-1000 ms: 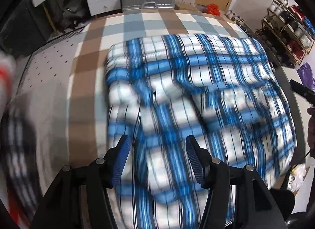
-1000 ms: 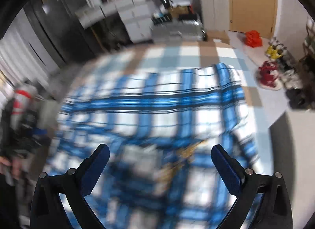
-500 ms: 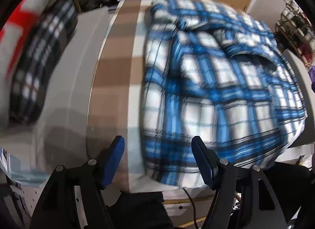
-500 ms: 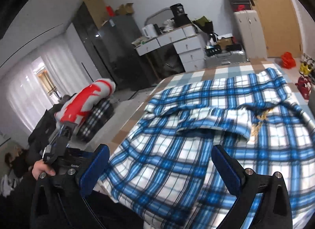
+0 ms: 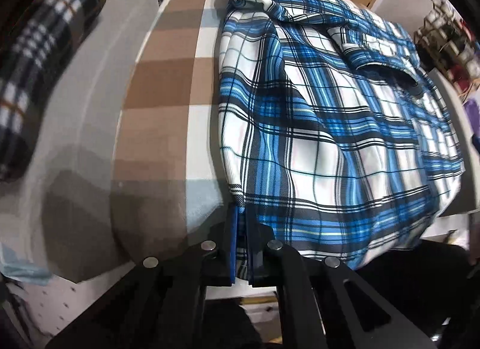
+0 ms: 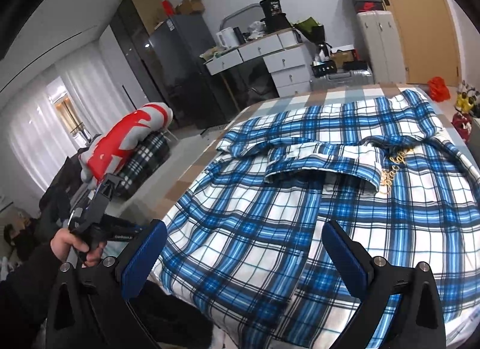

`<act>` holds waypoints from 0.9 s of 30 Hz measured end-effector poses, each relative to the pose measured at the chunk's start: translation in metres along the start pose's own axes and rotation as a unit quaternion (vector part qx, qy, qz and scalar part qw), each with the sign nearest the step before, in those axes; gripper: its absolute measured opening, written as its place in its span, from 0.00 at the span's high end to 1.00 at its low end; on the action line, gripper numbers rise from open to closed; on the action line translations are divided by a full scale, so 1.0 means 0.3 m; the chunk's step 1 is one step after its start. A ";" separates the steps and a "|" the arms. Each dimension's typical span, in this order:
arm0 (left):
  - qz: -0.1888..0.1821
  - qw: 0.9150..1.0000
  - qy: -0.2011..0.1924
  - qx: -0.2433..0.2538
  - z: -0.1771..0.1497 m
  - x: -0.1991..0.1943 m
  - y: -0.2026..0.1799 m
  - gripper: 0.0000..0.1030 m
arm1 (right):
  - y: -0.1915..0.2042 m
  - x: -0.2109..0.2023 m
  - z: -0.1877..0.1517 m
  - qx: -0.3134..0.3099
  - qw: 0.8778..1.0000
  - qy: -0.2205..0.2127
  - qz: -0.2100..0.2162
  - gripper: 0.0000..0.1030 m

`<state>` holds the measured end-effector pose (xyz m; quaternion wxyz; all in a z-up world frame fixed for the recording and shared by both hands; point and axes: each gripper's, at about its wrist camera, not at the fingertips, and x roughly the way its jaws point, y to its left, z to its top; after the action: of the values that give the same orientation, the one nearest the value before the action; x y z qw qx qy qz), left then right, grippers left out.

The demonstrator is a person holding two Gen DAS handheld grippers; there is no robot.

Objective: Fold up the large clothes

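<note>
Since a second ago the left claw (image 5: 241, 241) has dropped from above the middle of the blue plaid shirt (image 5: 324, 127) to its near corner and snapped shut there; its blue pads now pinch the hem, a sliver of plaid cloth squeezed between them. Beyond that claw the shirt lies spread over the bed (image 5: 168, 85) with its brown, white and pale-blue checked cover, running away to the right, the collar end farthest off. To the claw's left sits a bare grey strip and a dark plaid bundle (image 5: 33, 79). The right claw (image 6: 244, 256) has settled too and hovers wide open over the shirt's front, pads well apart with nothing between them but the cloth lying below. Off to its left, a person's hand (image 6: 75, 247) grips the handle of the other claw.
</note>
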<state>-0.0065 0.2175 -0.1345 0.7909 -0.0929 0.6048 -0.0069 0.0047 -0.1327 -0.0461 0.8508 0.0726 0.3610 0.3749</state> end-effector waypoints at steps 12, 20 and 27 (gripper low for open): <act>-0.101 0.989 -0.003 -0.110 -0.082 -0.069 0.120 1.00 | 0.004 0.004 -0.013 0.007 1.000 0.009 0.004 0.00; -0.079 0.989 0.009 -0.127 -0.108 -0.088 0.140 0.97 | -0.012 0.007 -0.011 0.024 1.000 0.013 0.005 0.00; -0.182 0.964 -0.033 -0.190 -0.231 -0.102 0.098 0.30 | -0.017 -0.006 -0.009 0.029 0.999 0.007 0.014 0.00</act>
<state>-0.0842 0.2404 -0.1272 0.7633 -0.3508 0.5416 -0.0327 0.0051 -0.1381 -0.0490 0.8403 0.0994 0.3769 0.3767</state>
